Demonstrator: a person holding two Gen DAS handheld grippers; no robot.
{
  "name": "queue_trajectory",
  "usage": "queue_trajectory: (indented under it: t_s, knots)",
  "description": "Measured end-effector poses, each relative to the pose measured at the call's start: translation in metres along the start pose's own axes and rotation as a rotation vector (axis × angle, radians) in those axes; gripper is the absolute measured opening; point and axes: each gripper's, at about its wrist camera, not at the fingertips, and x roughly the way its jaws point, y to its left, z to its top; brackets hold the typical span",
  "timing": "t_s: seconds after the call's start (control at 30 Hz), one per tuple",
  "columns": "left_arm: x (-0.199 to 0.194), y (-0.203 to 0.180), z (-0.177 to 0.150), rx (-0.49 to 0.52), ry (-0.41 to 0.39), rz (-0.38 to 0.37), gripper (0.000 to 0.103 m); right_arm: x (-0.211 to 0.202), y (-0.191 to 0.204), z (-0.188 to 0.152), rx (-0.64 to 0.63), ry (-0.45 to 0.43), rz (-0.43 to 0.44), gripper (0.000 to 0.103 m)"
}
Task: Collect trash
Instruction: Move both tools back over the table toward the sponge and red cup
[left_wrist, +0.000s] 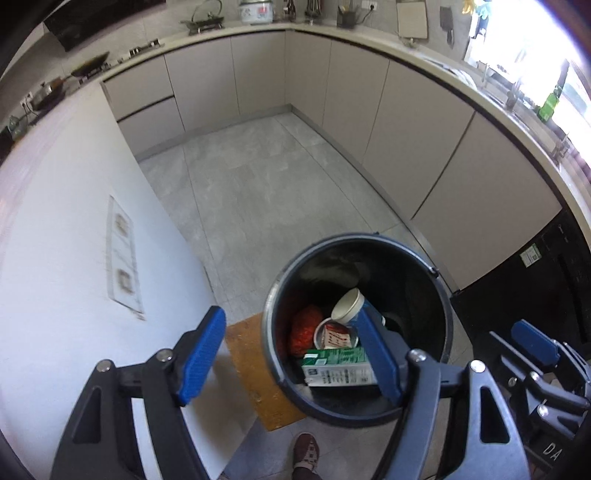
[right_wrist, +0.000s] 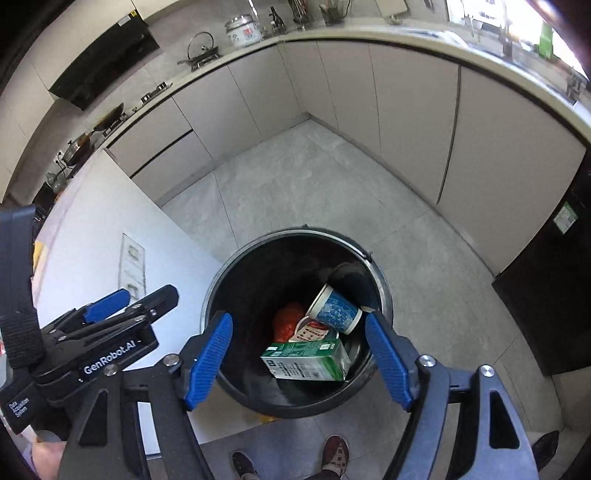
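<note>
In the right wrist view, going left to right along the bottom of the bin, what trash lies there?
Red bag → green carton → blue-and-white cup, all inside the black bin.

You see a black bin (right_wrist: 225, 295) with a grey rim, and in it a green-and-white carton (right_wrist: 308, 360), a white cup (right_wrist: 338, 310) with a blue speckled print, and a red-orange bag (right_wrist: 286, 321). Your grippers' pads (right_wrist: 208, 360) are bright blue with ribbed faces on black frames. The floor (left_wrist: 258, 192) is mottled grey tile, the cabinets (left_wrist: 388, 122) plain beige, the mat (left_wrist: 255, 373) ochre.
</note>
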Motion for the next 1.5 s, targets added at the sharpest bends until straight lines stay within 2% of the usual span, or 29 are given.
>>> queue_trajectory:
  t_s: [0.17, 0.3, 0.47, 0.6, 0.7, 0.93, 1.13, 1.23, 1.37, 1.5]
  knots:
    - [-0.046, 0.021, 0.004, -0.021, -0.048, 0.0, 0.075, -0.039, 0.03, -0.001, -0.054, -0.044, -0.026, 0.09]
    - [-0.082, 0.042, 0.0, -0.053, -0.094, 0.004, 0.075, -0.069, 0.064, -0.001, -0.101, -0.077, 0.004, 0.096]
    - [-0.119, 0.071, -0.003, -0.076, -0.139, 0.011, 0.075, -0.101, 0.105, -0.005, -0.16, -0.127, 0.041, 0.099]
    - [-0.146, 0.095, -0.007, -0.089, -0.179, 0.02, 0.075, -0.115, 0.133, -0.007, -0.2, -0.104, 0.105, 0.1]
    - [-0.16, 0.114, -0.013, -0.104, -0.203, 0.032, 0.077, -0.124, 0.16, -0.011, -0.26, -0.122, 0.087, 0.1]
    - [-0.19, 0.172, -0.035, -0.149, -0.232, 0.087, 0.079, -0.137, 0.231, -0.026, -0.329, -0.148, 0.15, 0.1]
    - [-0.21, 0.224, -0.057, -0.192, -0.25, 0.151, 0.079, -0.134, 0.291, -0.039, -0.393, -0.127, 0.195, 0.1]
    - [-0.216, 0.251, -0.07, -0.222, -0.252, 0.178, 0.079, -0.131, 0.326, -0.052, -0.462, -0.099, 0.223, 0.1]
    - [-0.22, 0.285, -0.088, -0.262, -0.249, 0.22, 0.079, -0.126, 0.371, -0.07, -0.58, -0.069, 0.21, 0.101]
    - [-0.224, 0.315, -0.106, -0.304, -0.246, 0.261, 0.079, -0.118, 0.399, -0.087, -0.622, -0.042, 0.24, 0.101]
